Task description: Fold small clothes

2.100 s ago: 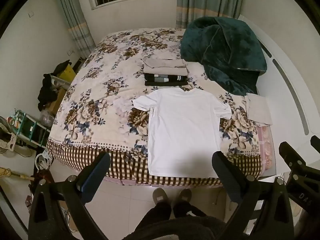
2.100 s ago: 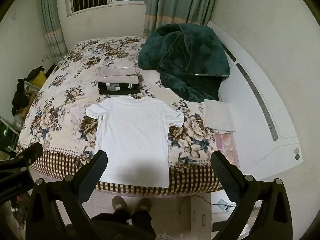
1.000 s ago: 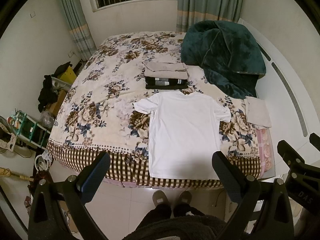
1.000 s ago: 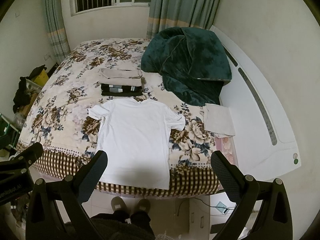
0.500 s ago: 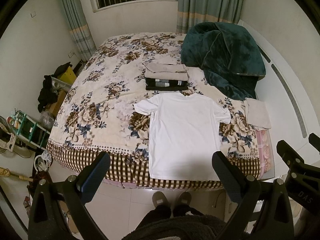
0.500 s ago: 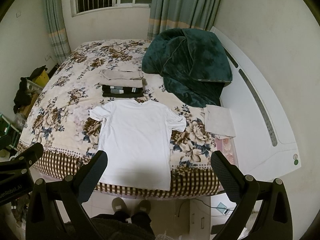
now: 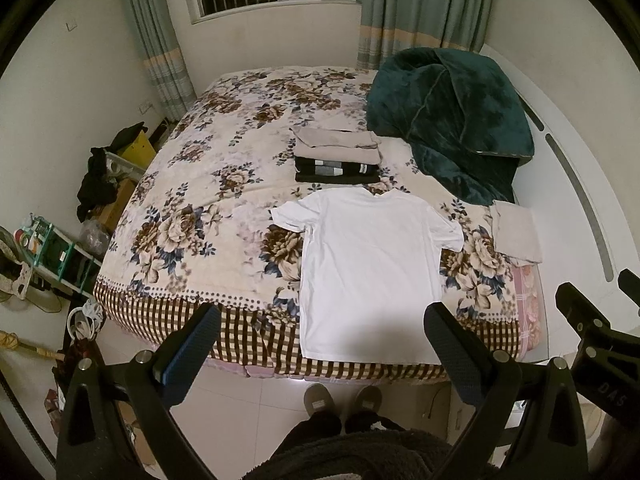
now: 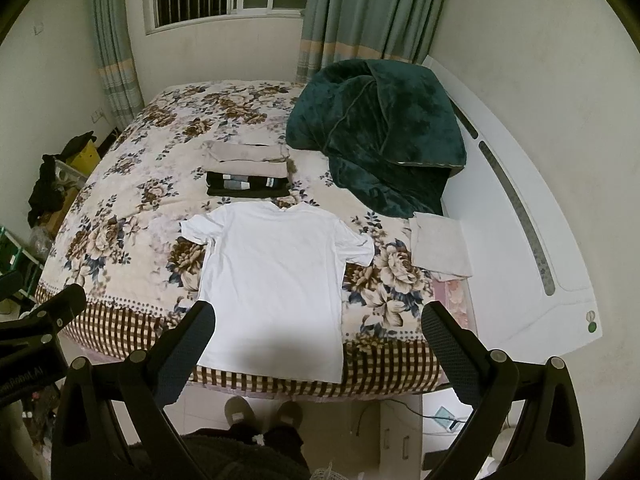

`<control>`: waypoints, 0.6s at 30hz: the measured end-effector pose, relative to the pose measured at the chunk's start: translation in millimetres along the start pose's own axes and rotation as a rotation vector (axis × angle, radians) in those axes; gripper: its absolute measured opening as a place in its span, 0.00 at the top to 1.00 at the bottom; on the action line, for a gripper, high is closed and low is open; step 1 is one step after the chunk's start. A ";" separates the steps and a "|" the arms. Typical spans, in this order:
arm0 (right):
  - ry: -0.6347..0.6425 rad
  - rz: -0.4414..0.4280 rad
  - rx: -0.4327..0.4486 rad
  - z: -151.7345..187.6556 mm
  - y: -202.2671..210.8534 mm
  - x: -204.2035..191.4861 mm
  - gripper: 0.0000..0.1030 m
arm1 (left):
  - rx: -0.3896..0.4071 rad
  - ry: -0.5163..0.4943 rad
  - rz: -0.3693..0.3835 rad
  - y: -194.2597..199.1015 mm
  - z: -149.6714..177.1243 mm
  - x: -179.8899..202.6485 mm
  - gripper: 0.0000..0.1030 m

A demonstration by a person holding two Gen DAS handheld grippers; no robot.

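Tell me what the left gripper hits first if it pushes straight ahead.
Probably the flat white cotton T-shirt spread on the floral bedspread; the open left gripper holds nothing, though depth is unclear.

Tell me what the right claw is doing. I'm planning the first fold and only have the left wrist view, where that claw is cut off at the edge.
Observer: The right claw is open and empty, pointed at the white T-shirt spread flat on the bed.
Operator: Anything on the floor to the right that I could trip over?
Observer: Yes. A small device on a cable lies on the tiles beside a low white cabinet, to the right of the slippers.
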State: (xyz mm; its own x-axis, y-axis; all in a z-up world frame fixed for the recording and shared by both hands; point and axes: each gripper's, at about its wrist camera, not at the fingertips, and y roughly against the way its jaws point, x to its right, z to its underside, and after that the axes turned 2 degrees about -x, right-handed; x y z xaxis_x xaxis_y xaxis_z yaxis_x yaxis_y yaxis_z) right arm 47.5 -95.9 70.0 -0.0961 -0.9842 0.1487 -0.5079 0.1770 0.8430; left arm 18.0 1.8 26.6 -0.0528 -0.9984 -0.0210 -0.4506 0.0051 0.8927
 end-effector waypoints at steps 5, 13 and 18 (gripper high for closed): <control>0.000 0.002 0.001 0.2 0.7 -1.6 0.00 | 0.000 0.002 0.002 1.5 -1.5 -0.6 0.00; 0.000 0.003 0.003 -0.2 2.6 -2.7 0.00 | 0.004 0.003 0.004 2.1 -1.9 -1.1 0.00; 0.000 0.003 0.003 1.5 1.5 -2.5 0.00 | 0.006 0.004 0.005 2.2 -2.4 -2.0 0.00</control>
State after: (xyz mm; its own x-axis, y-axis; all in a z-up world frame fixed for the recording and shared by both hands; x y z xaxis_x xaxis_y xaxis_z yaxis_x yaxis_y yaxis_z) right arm 45.6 -93.2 70.1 -0.0976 -0.9837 0.1513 -0.5102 0.1800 0.8410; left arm 19.2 3.6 29.7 -0.0515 -0.9986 -0.0151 -0.4553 0.0101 0.8903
